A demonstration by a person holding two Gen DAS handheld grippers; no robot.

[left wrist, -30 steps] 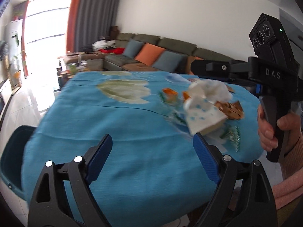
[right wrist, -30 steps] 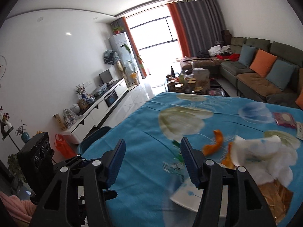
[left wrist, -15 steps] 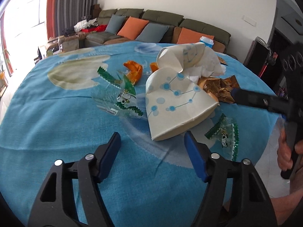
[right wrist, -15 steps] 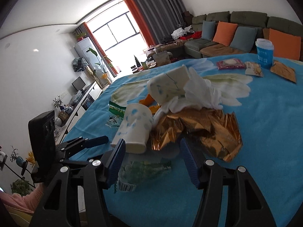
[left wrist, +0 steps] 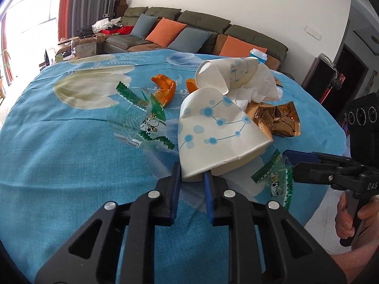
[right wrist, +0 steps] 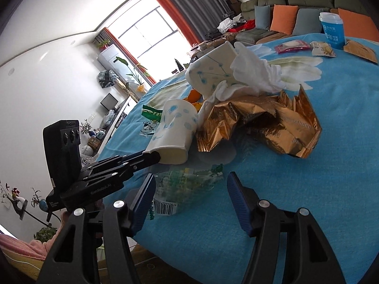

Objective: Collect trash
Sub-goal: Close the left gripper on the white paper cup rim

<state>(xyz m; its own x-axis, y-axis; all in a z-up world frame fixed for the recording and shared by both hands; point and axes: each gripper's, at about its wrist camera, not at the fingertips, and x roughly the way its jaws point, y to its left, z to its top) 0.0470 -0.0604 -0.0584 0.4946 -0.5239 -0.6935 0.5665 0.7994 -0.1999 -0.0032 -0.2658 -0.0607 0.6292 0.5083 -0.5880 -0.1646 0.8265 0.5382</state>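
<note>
- 2 tongs are at the trash pile: the left tongs [left wrist: 192, 180], whose jaws have just been closing, pinch the rim of the tipped paper cup [left wrist: 218, 132] at centre frame
- The thin rim could crumple and slip free on lifting
- The right tongs [right wrist: 190, 200] stand spread over the clear green wrapper [right wrist: 187, 184], bottom centre on the surface [right wrist: 319, 177]; it is slick film and may slide away
</note>
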